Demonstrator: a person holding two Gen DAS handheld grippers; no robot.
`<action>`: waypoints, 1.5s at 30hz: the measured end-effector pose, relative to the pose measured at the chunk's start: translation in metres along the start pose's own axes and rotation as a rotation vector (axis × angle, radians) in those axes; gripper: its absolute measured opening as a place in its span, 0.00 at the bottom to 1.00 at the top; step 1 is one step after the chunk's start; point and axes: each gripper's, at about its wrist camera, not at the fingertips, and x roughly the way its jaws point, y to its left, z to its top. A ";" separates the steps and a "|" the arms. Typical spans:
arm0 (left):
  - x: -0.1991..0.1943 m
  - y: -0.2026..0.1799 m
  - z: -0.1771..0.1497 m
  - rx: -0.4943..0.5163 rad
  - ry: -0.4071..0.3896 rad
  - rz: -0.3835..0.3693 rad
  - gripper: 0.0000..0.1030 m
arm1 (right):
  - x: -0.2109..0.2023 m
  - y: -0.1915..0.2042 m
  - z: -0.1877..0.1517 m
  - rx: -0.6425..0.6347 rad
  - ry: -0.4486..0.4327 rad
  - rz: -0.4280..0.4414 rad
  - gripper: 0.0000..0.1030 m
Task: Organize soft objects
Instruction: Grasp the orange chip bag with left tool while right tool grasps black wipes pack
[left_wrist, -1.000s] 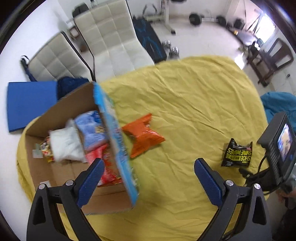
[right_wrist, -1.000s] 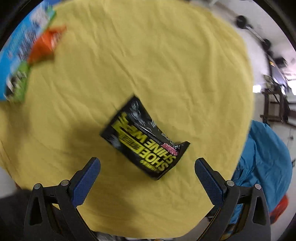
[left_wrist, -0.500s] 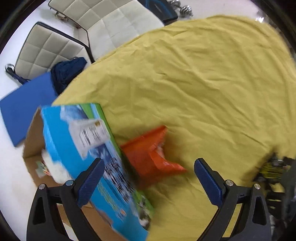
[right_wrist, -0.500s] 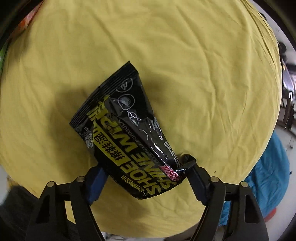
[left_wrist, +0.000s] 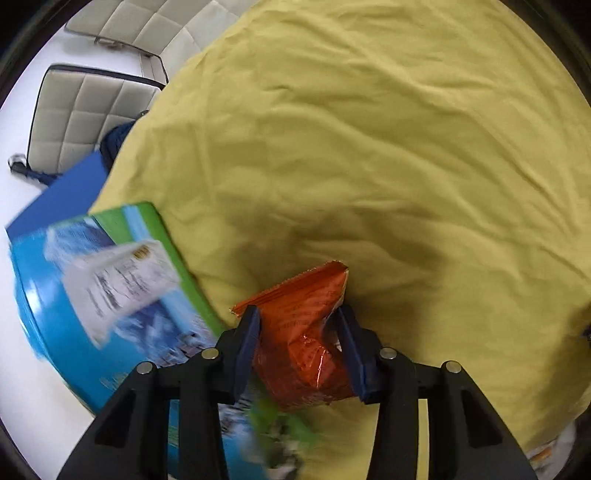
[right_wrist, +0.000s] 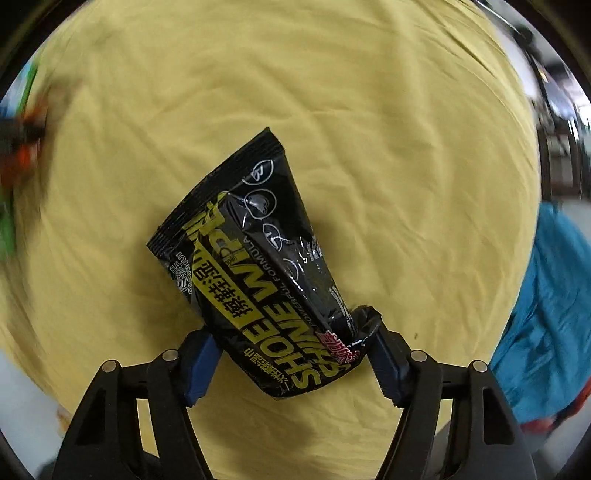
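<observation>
In the left wrist view my left gripper (left_wrist: 300, 332) is shut on an orange snack packet (left_wrist: 303, 332), squeezing it between the blue pads just right of the cardboard box's blue and green printed flap (left_wrist: 110, 284). In the right wrist view my right gripper (right_wrist: 291, 354) is shut on the near end of a black and yellow "Shoe Shine Wipes" packet (right_wrist: 258, 258), which sticks out ahead over the yellow cloth (right_wrist: 332, 92). The left gripper shows as an orange and black blur at the far left (right_wrist: 18, 155) of that view.
The yellow cloth (left_wrist: 369, 147) covers the round table. Two white padded chairs (left_wrist: 81, 110) stand beyond its far left edge, with a blue mat (left_wrist: 62, 192) below them. A teal cloth (right_wrist: 546, 295) lies off the table's right edge.
My left gripper dropped from above the box to the orange packet and closed on it. My right gripper closed on the black packet and holds it.
</observation>
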 end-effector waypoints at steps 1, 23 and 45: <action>-0.002 -0.004 -0.005 -0.014 -0.014 -0.035 0.39 | -0.003 -0.007 -0.001 0.033 -0.014 0.006 0.71; -0.037 -0.001 -0.063 -0.248 -0.090 -0.542 0.59 | -0.043 -0.072 -0.010 0.134 -0.127 0.169 0.86; 0.022 -0.051 -0.116 -0.317 -0.069 -0.611 0.54 | -0.040 -0.016 0.016 0.046 -0.042 0.103 0.92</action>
